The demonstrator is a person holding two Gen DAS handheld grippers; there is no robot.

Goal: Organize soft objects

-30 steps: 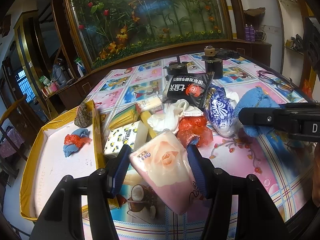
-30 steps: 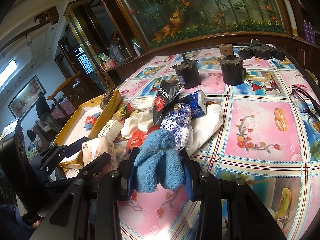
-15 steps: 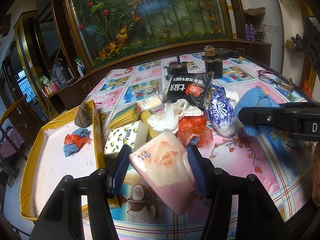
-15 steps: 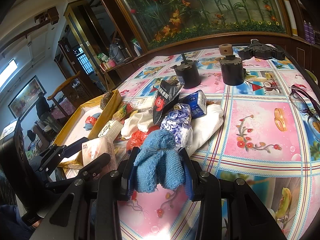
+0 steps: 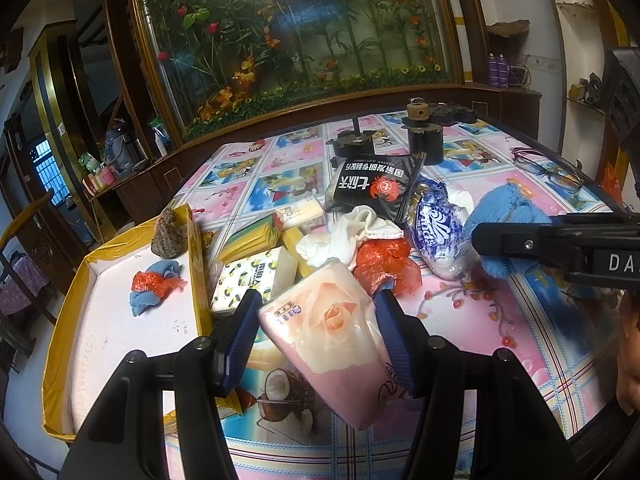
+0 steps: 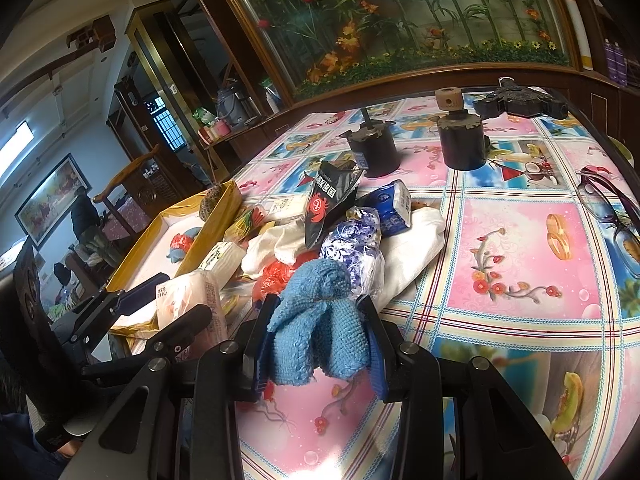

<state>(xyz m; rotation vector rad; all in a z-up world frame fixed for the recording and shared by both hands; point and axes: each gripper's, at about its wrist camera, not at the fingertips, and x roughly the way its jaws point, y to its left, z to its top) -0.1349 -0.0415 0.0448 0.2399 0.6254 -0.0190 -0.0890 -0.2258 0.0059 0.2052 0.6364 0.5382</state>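
A pink rose-printed tissue pack (image 5: 336, 344) sits clamped between the left gripper's (image 5: 318, 320) blue pads above the table, beside a yellow-rimmed tray (image 5: 64, 308). The right gripper (image 6: 318, 328) squeezes a blue knitted cloth (image 6: 320, 320).

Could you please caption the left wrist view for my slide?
Left hand-held gripper holds a pink tissue pack beside the yellow tray.

The black crinkled snack bag (image 5: 374, 190), far on the desk, bears large white Chinese characters, upside down in the left wrist view, beside a red crab emblem; the blue-and-white patterned plastic pack (image 5: 434, 232) carries a white script word, seemingly "Vinda"; the black bar of the right hand-held gripper (image 5: 560, 246) shows white letters "DA", cut off at the edge; the other print is too small to read.
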